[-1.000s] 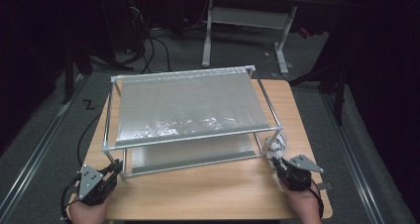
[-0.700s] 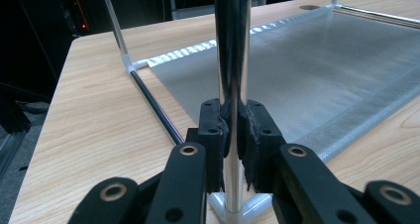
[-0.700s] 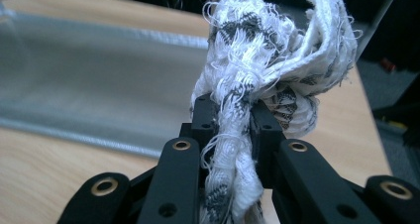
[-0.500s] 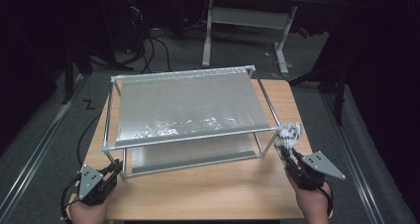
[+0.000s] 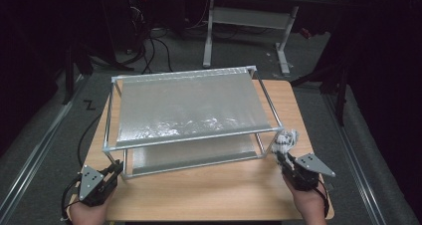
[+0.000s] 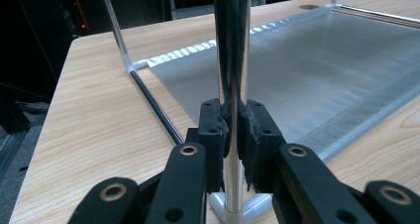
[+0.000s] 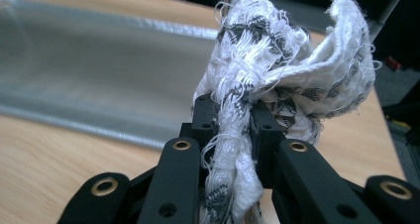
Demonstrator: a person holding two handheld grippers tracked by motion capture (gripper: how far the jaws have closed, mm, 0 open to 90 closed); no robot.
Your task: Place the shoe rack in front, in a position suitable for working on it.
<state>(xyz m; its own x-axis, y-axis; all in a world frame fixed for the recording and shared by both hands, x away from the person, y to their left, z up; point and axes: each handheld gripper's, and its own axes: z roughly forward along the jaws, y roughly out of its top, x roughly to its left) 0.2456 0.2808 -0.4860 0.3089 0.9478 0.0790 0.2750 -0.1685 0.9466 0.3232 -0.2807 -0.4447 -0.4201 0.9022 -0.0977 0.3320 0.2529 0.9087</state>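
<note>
So the right gripper has its jaws clamped tight on a bunched-up white rag with a dark pattern, frayed ends poking out all over, and it sits at the near right corner of the rack, just beside the upright post there. The rag sticks forward from the jaws, toward the rack, so the top shelf lies ahead and to the left of it, long side running left to right across the table. The left gripper is over at the near left corner, closed around that corner's shiny upright post, looks like it's steadying the frame. The right hand is clearly the one nearer to any wiping, I reckon.
</note>
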